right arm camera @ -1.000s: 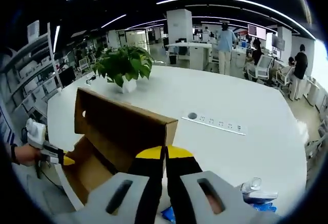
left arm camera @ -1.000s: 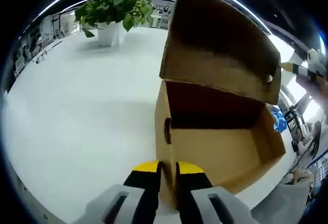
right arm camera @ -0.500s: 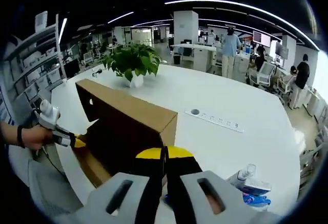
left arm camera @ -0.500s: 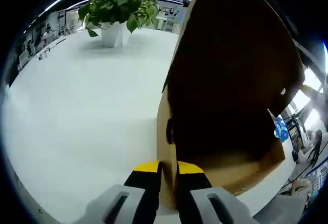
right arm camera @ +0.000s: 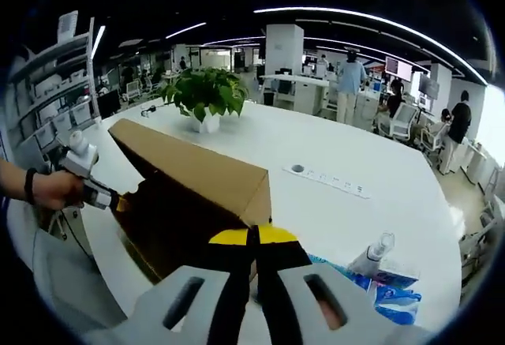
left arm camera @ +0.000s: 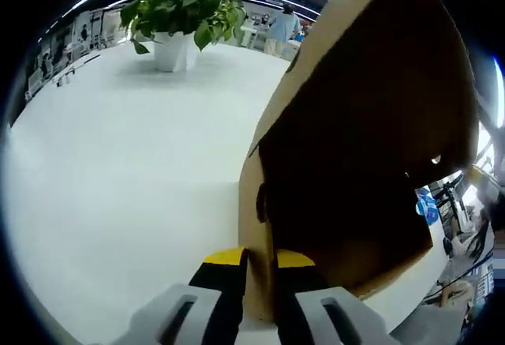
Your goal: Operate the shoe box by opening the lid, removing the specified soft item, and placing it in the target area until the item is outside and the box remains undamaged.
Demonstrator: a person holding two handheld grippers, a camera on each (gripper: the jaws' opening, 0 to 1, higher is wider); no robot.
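Brings the lid (left arm camera: 371,108) down over the shoe box (left arm camera: 252,203) — a second back held wide with bare cardboard floor on show, now tipped low and shading the inside to black. Reads as closing up, not opening; judging by that earlier empty floor, probably means the soft item is already out. Cannot confirm it now, with the interior dark.

Keeps the left gripper (left arm camera: 258,262) pinching the box's near wall, cardboard sandwiched between the yellow-tipped jaws, steadying the box on the white table (left arm camera: 118,163). Shows the right gripper (right arm camera: 254,238) with jaws drawn close together at the lid's front corner, apparently nipping its edge — lid (right arm camera: 189,163) sloping away toward the hand (right arm camera: 51,189) on the far side.

Leaves a blue soft pack (right arm camera: 390,294) and a clear bottle (right arm camera: 371,258) on the table just beside the box, possibly the removed item. Places a potted plant (right arm camera: 203,92) well beyond, a power strip (right arm camera: 327,181) set into the tabletop, people at desks behind. Nothing blocking the lid's path; worth watching only for a creased hinge.
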